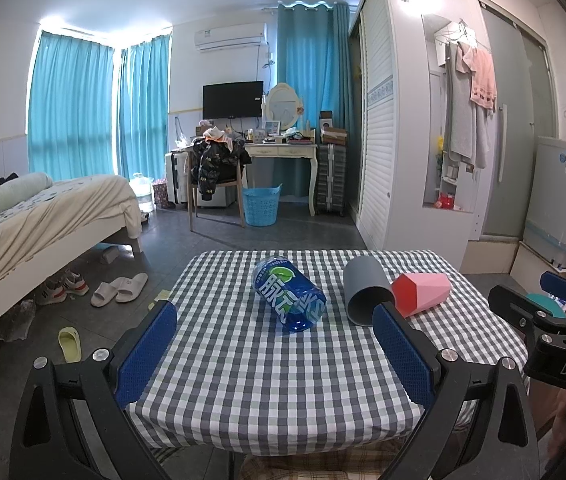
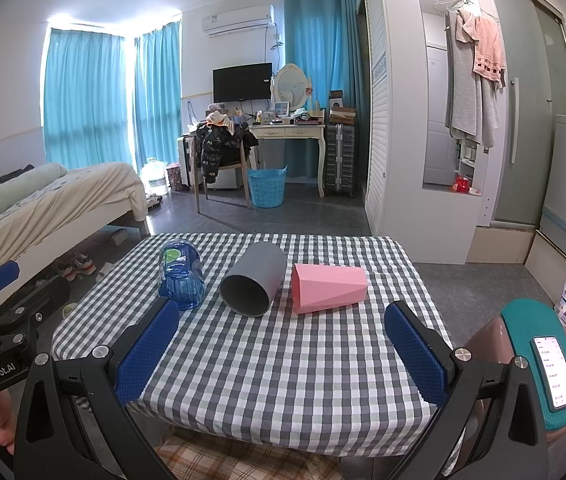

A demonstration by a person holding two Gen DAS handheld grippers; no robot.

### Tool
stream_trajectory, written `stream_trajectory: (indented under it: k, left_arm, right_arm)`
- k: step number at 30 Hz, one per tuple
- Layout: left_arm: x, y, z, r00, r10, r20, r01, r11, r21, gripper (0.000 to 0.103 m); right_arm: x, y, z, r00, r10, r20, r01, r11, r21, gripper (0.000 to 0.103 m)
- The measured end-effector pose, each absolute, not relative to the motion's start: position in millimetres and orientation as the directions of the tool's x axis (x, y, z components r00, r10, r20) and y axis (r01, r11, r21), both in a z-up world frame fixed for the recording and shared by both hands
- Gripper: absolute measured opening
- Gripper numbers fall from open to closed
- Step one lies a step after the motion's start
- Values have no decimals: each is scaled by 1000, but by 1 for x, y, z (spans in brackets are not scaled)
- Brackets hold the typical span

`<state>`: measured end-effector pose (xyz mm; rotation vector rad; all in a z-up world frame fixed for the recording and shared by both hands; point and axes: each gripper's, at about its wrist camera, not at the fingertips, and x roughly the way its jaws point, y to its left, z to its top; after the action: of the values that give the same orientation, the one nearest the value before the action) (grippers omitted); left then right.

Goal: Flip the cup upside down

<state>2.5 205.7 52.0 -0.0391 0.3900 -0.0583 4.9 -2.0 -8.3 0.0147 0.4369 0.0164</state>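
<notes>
Three cups lie on their sides on a checkered table [image 1: 267, 376] [image 2: 283, 364]. A blue transparent cup [image 1: 289, 294] [image 2: 181, 274] lies at the left, a grey cup [image 1: 365, 292] [image 2: 253, 278] in the middle with its mouth toward me, and a pink faceted cup [image 1: 423, 292] [image 2: 329, 288] at the right. My left gripper [image 1: 275, 344] is open and empty above the table's near edge, short of the cups. My right gripper [image 2: 281, 344] is open and empty, also near the front edge. Each gripper shows at the side of the other's view.
A bed [image 1: 43, 216] and shoes [image 1: 119, 288] are to the left of the table. A stool with a teal cushion and a phone [image 2: 555, 372] stands at the right. A wardrobe [image 1: 395, 140], desk, chair and blue basket [image 1: 261, 206] are behind.
</notes>
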Motion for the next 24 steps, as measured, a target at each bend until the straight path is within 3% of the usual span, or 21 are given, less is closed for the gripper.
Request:
stream_trajectory:
  k: [24]
  left_arm:
    - [5,207,50,922,-71,-382,54,997,-53,101]
  right_arm:
    - [10,6,-15,900,20,-435,-19,1000,5,103]
